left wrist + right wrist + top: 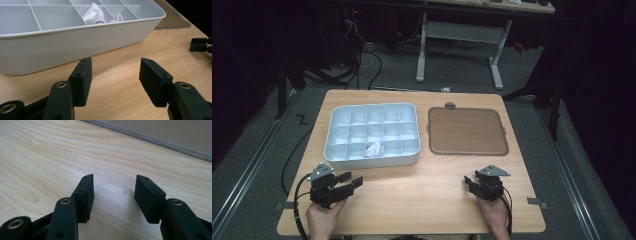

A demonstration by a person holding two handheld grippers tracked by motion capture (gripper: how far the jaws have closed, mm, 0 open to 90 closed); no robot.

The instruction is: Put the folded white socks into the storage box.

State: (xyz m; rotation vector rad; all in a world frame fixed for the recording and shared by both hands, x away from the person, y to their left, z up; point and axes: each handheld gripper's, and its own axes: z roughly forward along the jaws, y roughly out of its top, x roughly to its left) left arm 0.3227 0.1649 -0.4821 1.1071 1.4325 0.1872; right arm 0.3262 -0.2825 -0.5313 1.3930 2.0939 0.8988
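A pale grey tray divided into several compartments stands on the wooden table, left of centre. A crumpled white cloth lies in one front compartment; in the left gripper view the cloth sits just past the tray's near wall. A flat brown lid lies right of the tray. My left gripper rests near the front left edge, open, jaws empty and pointing at the tray. My right gripper rests at the front right, open and empty, with the lid's edge beyond it.
Bare wood lies between the two grippers. In the left gripper view the other gripper's tips show at the far right. A small grey knob sits behind the lid. Cables and a desk frame stand on the floor beyond the table.
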